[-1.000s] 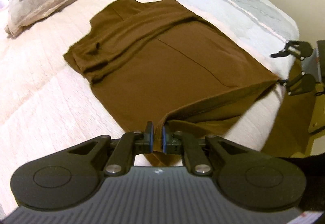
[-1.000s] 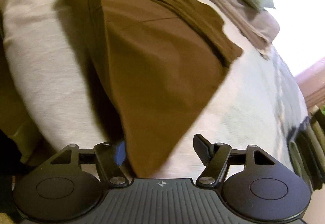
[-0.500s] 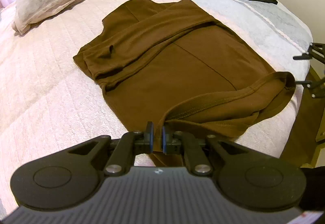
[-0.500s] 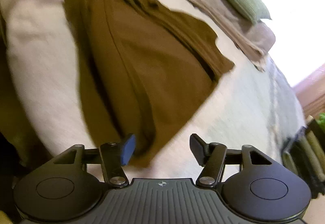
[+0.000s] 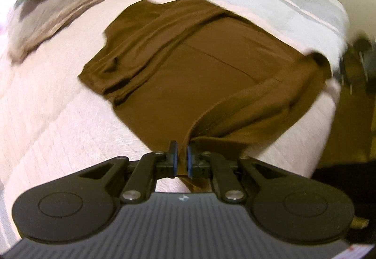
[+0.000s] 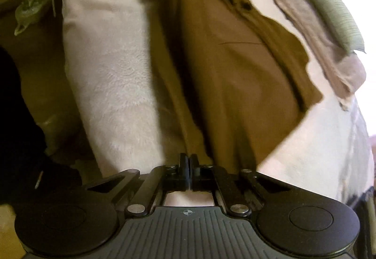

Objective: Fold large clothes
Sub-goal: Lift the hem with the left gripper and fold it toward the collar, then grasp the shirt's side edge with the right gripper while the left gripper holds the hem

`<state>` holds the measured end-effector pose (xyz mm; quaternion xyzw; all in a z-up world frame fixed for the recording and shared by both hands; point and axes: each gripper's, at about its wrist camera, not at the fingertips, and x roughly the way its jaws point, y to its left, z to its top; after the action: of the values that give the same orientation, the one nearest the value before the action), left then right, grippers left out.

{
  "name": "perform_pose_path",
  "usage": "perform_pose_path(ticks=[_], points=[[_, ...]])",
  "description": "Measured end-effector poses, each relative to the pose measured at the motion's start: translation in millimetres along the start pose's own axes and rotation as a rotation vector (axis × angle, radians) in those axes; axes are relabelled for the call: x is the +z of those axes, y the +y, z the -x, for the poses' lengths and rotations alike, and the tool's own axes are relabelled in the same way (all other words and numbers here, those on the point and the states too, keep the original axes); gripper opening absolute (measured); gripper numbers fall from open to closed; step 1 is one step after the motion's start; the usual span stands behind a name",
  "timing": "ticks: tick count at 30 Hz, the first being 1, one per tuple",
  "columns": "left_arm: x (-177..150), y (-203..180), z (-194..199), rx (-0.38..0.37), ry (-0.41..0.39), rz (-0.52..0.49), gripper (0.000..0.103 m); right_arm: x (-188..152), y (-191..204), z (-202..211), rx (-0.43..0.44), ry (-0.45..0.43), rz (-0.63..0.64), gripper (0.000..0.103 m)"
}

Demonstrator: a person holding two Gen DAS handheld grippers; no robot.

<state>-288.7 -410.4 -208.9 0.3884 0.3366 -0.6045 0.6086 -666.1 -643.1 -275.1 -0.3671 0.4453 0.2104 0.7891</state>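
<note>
Both tools are pinching the near hem of the brown shirt (image 5: pixel 202 75): the left tool (image 5: pixel 181 160) has its pads pressed together on one corner of the hem, and the right tool (image 6: pixel 188 169) is pressed together on what looks like the other corner, though blur makes the exact hold hard to read. The shirt lies flat on the bed (image 5: pixel 51 122), near its foot edge, with the sleeves already folded inward across the upper body and the near hem raised off the cover. To do this fold well, I judge that both corners should rise level and travel together toward the collar, with the hem taut between them so no slack bunches in the middle. The cloth is thin, soft and plain brown, with a faint seam across the back and a stitched hem (image 5: pixel 225 115) curling near the left tool.
</note>
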Motion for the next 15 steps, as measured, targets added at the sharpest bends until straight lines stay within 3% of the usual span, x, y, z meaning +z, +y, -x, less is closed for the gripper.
perform_pose_path(ticks=[3, 8, 13, 15], points=[[-17, -31, 5, -0.013, 0.032, -0.143, 0.005, -21, -13, 25, -0.025, 0.042, -0.054, 0.0], [-54, -69, -15, -0.056, 0.113, -0.227, 0.005, -17, -20, 10, 0.026, 0.042, -0.075, 0.0], [-76, -94, -27, -0.075, 0.152, -0.304, 0.005, -20, -16, -2, 0.003, 0.068, -0.093, 0.0], [-82, -100, -29, -0.088, 0.159, -0.314, 0.005, -23, -17, 7, -0.002, 0.058, -0.121, 0.011]])
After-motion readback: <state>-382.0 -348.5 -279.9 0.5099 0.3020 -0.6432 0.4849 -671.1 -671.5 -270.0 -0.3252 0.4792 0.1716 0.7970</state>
